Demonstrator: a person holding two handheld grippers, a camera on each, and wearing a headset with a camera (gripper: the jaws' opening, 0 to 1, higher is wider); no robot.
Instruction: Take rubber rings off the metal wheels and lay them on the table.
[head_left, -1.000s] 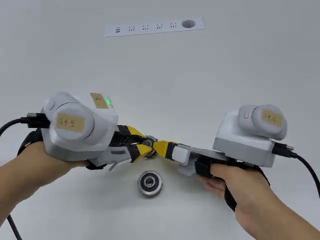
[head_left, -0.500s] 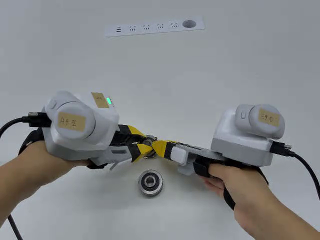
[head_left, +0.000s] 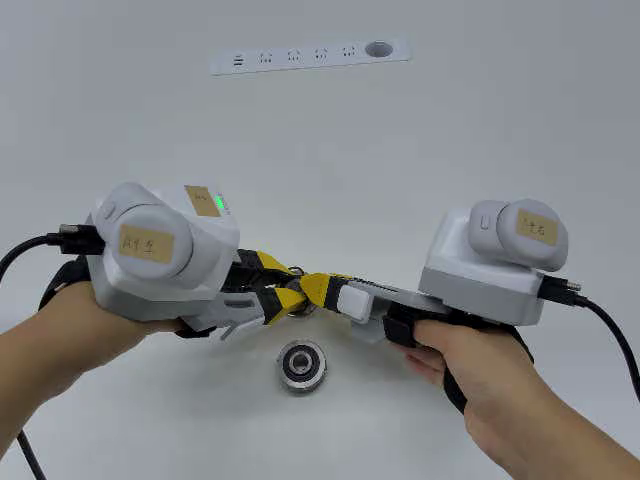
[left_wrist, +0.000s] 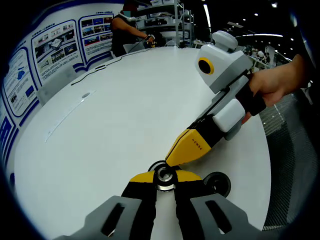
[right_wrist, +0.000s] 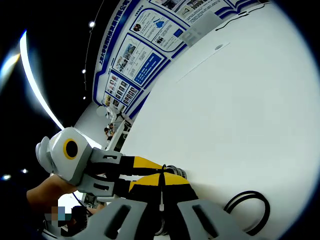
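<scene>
Since approx. 1 s ago the right gripper (head_left: 312, 290) has been edged toward frame left and rolled a little. The rest is unchanged.

- **table** (head_left: 450, 130): white, seen from above in the head view.
- **left gripper** (head_left: 283, 285): at left of ctr, jaws clamped tight on a wheel (left_wrist: 164, 176), which is held off the table at mid-frame.
- **right gripper**: jaws drawn nearly together at that wheel's rim. They appear to nip a black arc of rubber ring (left_wrist: 156, 165), though the contact is partly hidden.
- **second wheel** (head_left: 301, 365): lies on the table at lower ctr, rubber not yet removed.

Step in hand, as judged: the ring is being peeled off the held wheel. Next a steady pull away from the hub is called for, w/ the left clamp kept firm, then the ring laid down.

A dark loop (right_wrist: 255, 192) is shown at lower right of the right gripper view. Whether it is a freed ring or the second wheel's rim cannot be told. The clamp on the hub is shown plainly in the left gripper view, but is masked by yellow jaws from above.
</scene>
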